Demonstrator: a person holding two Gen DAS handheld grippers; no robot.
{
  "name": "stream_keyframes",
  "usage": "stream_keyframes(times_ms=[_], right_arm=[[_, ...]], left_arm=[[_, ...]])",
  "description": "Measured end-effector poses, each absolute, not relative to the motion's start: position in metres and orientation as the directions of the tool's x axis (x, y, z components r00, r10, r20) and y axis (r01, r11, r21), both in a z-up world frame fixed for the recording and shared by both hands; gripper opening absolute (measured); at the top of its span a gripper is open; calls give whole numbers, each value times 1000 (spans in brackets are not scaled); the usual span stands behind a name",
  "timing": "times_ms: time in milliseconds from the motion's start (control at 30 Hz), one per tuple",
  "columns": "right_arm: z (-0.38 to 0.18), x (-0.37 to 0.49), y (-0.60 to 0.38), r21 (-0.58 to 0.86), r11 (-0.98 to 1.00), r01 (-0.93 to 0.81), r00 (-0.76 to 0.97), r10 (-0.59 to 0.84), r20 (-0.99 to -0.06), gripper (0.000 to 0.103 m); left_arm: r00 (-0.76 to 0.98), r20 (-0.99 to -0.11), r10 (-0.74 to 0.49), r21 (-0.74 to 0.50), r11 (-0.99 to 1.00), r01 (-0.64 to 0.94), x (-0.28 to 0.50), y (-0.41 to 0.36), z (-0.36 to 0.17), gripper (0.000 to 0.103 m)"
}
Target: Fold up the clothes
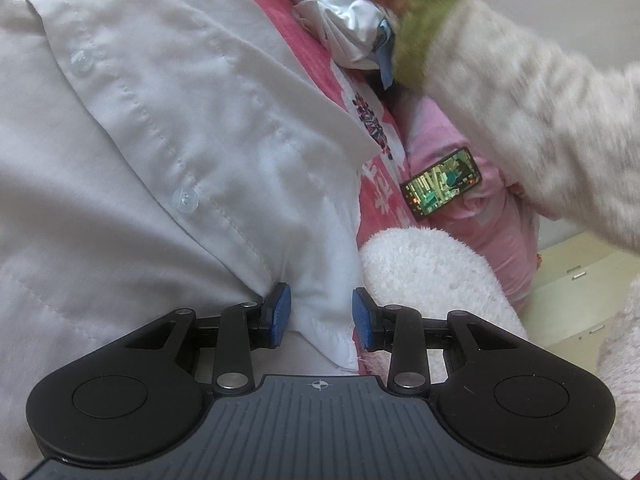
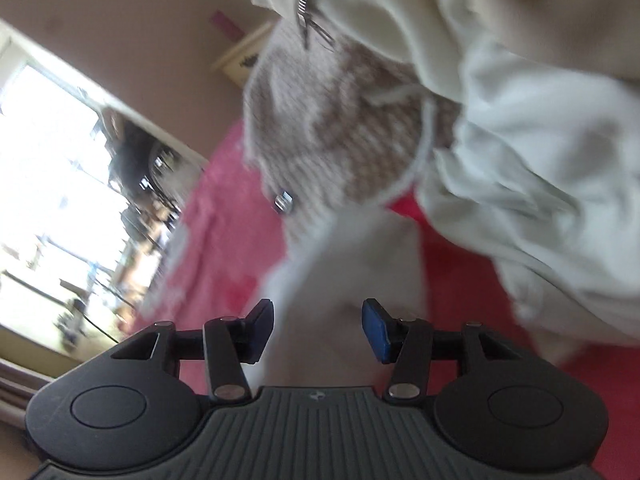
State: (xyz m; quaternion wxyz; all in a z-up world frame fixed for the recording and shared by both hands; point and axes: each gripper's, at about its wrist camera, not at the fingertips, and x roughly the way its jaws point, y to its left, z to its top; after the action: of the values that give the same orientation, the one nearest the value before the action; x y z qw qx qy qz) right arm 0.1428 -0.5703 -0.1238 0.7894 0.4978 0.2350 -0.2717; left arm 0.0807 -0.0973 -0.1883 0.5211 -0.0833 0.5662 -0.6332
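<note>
1. The pink bedcover (image 1: pixel 316 60) fills the scene under everything I'm working on; in my right view it shows as blurred red ground (image 2: pixel 224 216).
2. The white button-up shirt (image 1: pixel 152 128) lies spread across the left and middle of my left view, its button placket running from far left down toward the near centre.
3. A person's fuzzy sleeve (image 1: pixel 532 120) with a green cuff reaches across the far right, blurred.
4. In my right view a cream zip-up garment (image 2: pixel 520 152) with a knitted lining hangs ahead, too blurred for detail.
5. A fluffy white cushion (image 1: pixel 432 272) sits just right of the shirt's near edge.
6. My left gripper (image 1: pixel 321 317) has the shirt's hem corner between its blue pads; the left pad touches cloth, but I cannot tell whether it truly pinches.
7. My right gripper (image 2: pixel 319 330) stands parted, pale blurred cloth behind the gap, nothing clamped.
8. A lit phone (image 1: pixel 440 182) lies on the pink bedding, right of the shirt.
</note>
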Motion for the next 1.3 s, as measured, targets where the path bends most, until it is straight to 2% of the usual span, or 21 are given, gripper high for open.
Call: stream_keyframes(times_ms=[167,200,267,333,400,467,567,667,833,900,967,1067,1167,1200,1233,1267,1300], right_arm=[[-134,185,-591,659,277,700,712,-192,-676,53],[-138,192,-594,649,265,713,699,-196,-688,50],[-145,198,-595,631,256,733,679,-208,-704,36],[-139,203,-592,611,298,734,677,-243,-695,6],[-132,206,-589,590,343,731,680,-283,-677,3],[-109,203,-581,585,423,692,720,-344,-602,3],[-81,200,-575,571,492,657,754,-405,-518,3],[-69,201,-569,554,517,652,758,-426,-494,3],[-42,202,-528,498,667,554,828,-378,-414,3],[-24,202,-500,442,769,463,874,-312,-372,3],[-4,194,-450,297,905,304,920,-198,-339,3],[9,172,-359,-5,1000,6,930,-7,-368,3],[-25,145,-272,-314,896,-313,839,106,-534,5],[-43,134,-245,-399,815,-419,792,114,-600,16],[-66,123,-223,-469,721,-510,747,101,-657,37],[-87,113,-210,-508,637,-581,709,89,-699,47],[-102,107,-204,-516,596,-615,685,81,-724,51]], left_arm=[[-449,-476,-757,-808,174,563,82,-97,-190,34],[-449,-474,-757,-809,173,563,82,-96,-190,34],[-450,-472,-758,-809,170,563,82,-96,-191,34],[-450,-473,-758,-808,170,563,82,-97,-191,34],[-449,-473,-757,-808,171,563,82,-97,-191,34],[-449,-474,-757,-808,172,563,82,-96,-191,33],[-449,-475,-757,-809,174,562,82,-96,-191,33],[-449,-475,-757,-808,173,563,82,-96,-191,33],[-451,-474,-756,-809,172,562,82,-96,-191,33],[-450,-475,-756,-808,173,563,82,-96,-191,33],[-450,-475,-756,-809,173,562,82,-96,-191,33],[-451,-474,-756,-810,173,561,83,-96,-192,33],[-451,-472,-757,-811,174,558,83,-96,-192,33],[-450,-472,-758,-812,174,557,83,-96,-192,33],[-449,-472,-759,-811,175,558,83,-96,-192,33],[-448,-473,-759,-811,175,558,83,-96,-192,33],[-447,-474,-759,-809,175,561,82,-97,-192,33]])
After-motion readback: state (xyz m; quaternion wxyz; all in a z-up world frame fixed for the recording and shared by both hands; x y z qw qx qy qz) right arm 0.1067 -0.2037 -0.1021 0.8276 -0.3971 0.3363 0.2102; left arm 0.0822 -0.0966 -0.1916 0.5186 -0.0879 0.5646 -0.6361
